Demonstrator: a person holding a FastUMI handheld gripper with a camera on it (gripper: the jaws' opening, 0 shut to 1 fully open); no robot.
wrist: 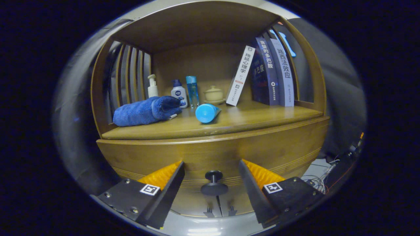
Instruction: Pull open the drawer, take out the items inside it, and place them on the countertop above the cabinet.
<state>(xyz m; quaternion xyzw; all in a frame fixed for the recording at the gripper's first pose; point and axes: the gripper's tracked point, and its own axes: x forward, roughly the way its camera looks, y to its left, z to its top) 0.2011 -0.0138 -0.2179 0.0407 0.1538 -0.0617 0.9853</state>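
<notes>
A: Where are your jaws?
B: Your gripper (211, 170) stands wide, the drawer knob (214, 183) between the fingers, untouched.
A: And beyond?
B: The drawer (210, 154) front is closed at twelve o'clock; on the desk (262, 118) above, a blue towel (144, 111) at eleven, a blue tube (206, 113) at twelve, books (269, 75) at one.
</notes>
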